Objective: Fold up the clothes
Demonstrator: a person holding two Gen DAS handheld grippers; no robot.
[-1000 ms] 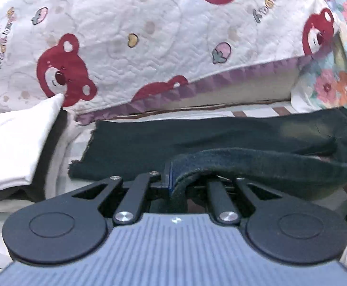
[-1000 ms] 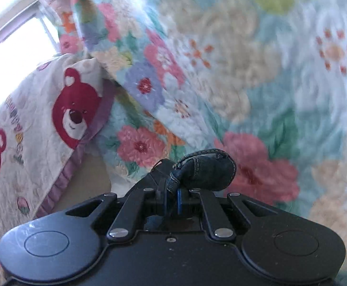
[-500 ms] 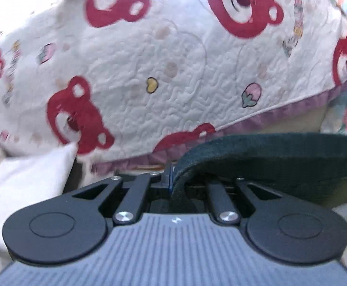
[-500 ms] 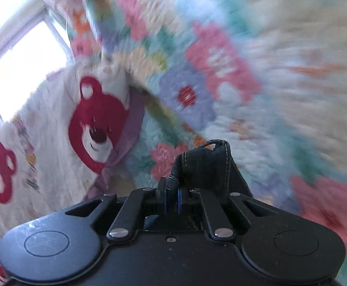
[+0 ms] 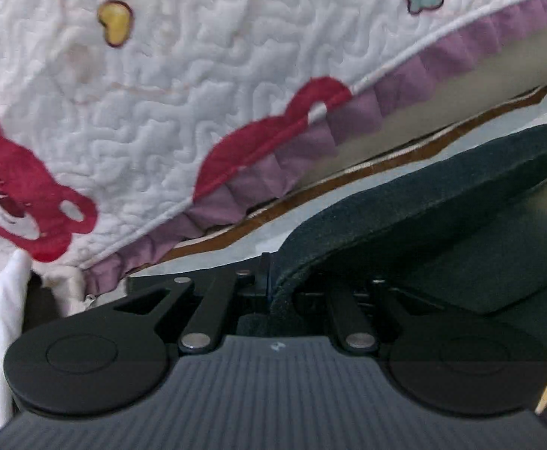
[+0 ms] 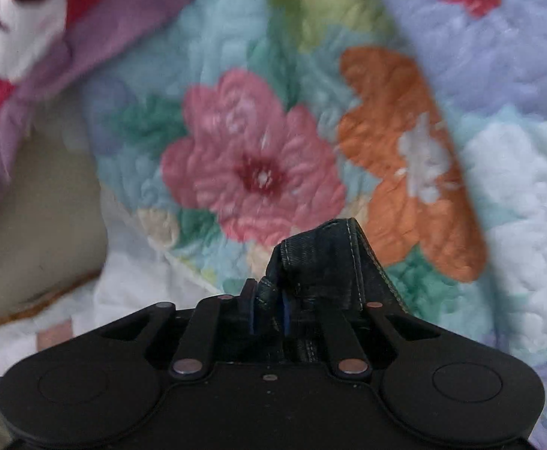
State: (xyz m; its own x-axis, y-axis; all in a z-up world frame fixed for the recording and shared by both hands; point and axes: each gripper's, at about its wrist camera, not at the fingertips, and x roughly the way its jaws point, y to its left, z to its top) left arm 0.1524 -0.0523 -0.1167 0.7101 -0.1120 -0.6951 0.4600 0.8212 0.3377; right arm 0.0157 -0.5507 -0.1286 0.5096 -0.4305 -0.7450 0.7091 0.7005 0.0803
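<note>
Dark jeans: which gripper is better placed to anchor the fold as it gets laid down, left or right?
Left, probably. The left gripper is clamped on the dark jeans edge, close over the bed sheet. The right gripper has a bunched seam between its pads, but its jaws are opening.

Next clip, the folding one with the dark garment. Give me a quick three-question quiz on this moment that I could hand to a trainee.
1. True or false: the left gripper pinches an edge of the dark garment.
2. What lies between the right gripper's pads? A) a white cloth B) a bunched fold of stitched dark denim C) nothing
3. Fill in: behind the garment in the left wrist view hangs a white quilt printed with red ____ and edged with a purple frill.

Key
1. True: the edge runs in between the closed jaws.
2. B. The jaws are opening, but the denim sits between them.
3. Bears.
</note>
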